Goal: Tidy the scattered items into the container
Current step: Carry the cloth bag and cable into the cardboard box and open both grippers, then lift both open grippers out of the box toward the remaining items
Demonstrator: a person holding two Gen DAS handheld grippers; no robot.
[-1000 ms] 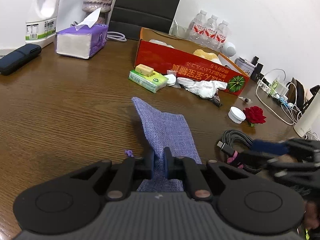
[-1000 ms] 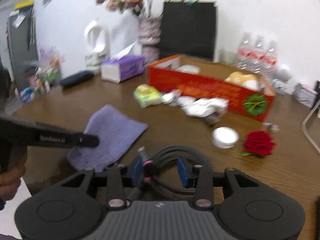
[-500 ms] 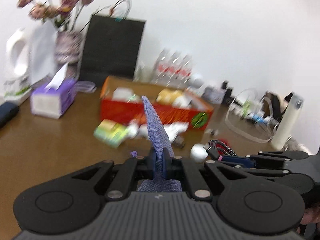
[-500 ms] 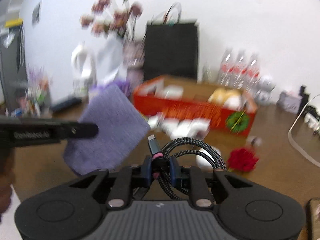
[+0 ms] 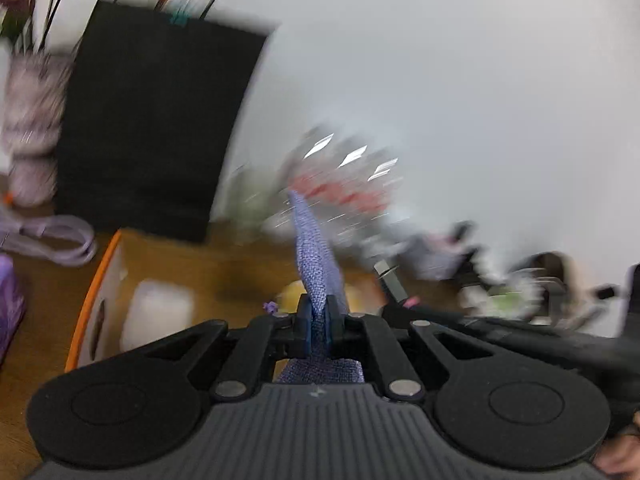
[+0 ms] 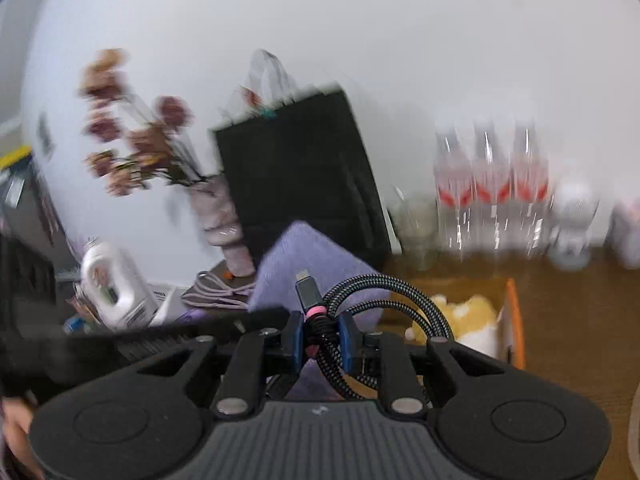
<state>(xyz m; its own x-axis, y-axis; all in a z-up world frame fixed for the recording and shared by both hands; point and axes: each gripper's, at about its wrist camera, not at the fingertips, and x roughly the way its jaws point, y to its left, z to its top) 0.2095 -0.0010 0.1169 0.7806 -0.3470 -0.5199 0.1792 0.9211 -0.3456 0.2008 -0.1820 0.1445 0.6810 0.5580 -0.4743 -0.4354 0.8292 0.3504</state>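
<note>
- Left hand-held gripper (image 5: 318, 322): we hold the cloth (image 5: 316, 256) pinched edge-on, clear of the counter.
- Right hand-held gripper (image 6: 319, 334): clamps the coiled cable (image 6: 360, 300) at its tie, over the box (image 6: 512, 320).

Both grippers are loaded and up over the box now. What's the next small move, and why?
Probably lower both a little, then release. The left gripper is shut on the purple cloth, the right gripper on the braided cable, and both appear to hang above the open box; dropping from height risks a miss.
</note>
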